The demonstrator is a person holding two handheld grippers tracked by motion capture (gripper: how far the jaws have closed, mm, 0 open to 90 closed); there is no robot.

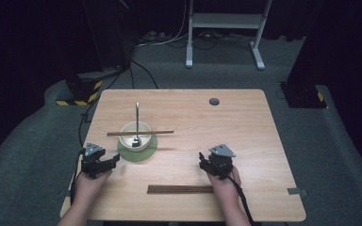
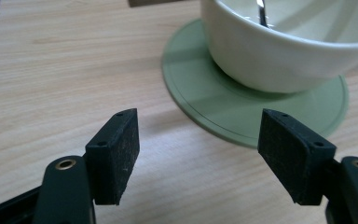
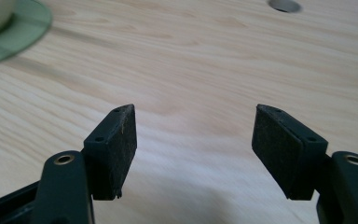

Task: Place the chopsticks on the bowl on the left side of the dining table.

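Chopsticks crosswise on bowl

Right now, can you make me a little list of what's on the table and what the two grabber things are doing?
table: wooden table
bowl: pale bowl standing on a green saucer
spoon: metal spoon in the bowl, handle leaning on the far rim
stick on bowl: chopsticks lying across the rim
near edge: dark strip lying flat
left gripper: jaws open, nothing between, close to the saucer
right gripper: jaws open, nothing between, over bare wood
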